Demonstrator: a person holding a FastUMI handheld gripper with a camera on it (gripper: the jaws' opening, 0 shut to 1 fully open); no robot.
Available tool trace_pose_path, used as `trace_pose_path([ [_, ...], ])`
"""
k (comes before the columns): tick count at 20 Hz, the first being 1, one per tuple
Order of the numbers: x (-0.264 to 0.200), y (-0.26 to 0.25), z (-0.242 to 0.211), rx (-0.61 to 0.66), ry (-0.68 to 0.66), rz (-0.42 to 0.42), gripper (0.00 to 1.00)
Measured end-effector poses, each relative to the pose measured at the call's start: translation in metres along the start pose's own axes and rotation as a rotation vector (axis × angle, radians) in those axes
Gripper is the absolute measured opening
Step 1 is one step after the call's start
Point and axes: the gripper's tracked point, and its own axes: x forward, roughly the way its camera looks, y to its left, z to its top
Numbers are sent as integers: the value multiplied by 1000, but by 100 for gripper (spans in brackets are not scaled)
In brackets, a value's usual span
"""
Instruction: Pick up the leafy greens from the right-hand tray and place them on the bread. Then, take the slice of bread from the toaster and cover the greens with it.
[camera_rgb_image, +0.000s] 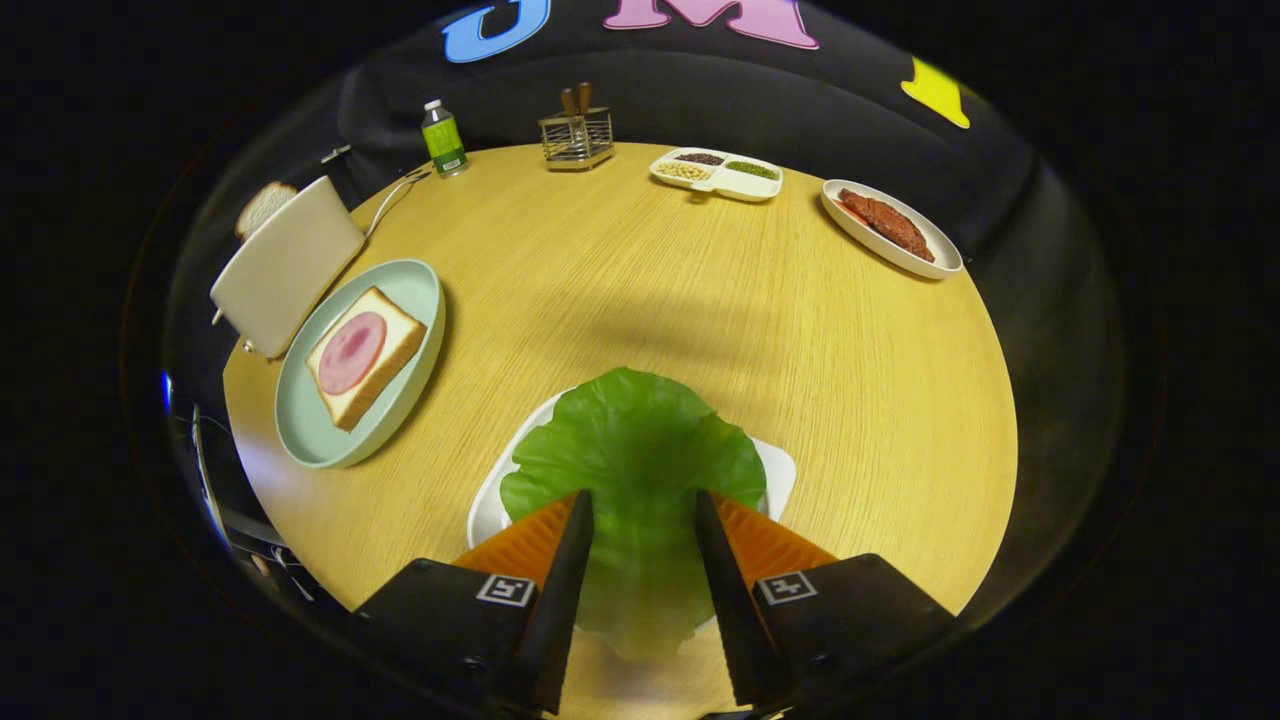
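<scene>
My gripper (643, 500) hung spread over the leafy greens (635, 450), which lay on their white tray (782, 470) with the stem end between the fingers. I judged the thin leaf could slip from a shallow pinch before reaching the bread (362, 355).

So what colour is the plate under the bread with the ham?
Pale mint green plate, seen best in the gripper view; the gripper hangs open over the lettuce leaf.

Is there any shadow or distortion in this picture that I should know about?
In the gripper view, a soft shadow crosses the table beyond the lettuce leaf; the fisheye lens bends the table's edge; the open gripper straddles the leaf; the near leaf edge looks slightly blurred.
</scene>
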Motion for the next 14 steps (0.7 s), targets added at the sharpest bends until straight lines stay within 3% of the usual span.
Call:
trace_pose_path([
  [3,-2,7,0,-38,-10,6,13],
  [6,-15,12,4,-2,-21,31,6],
  [14,-87,66,71,-23,-182,141,5],
])
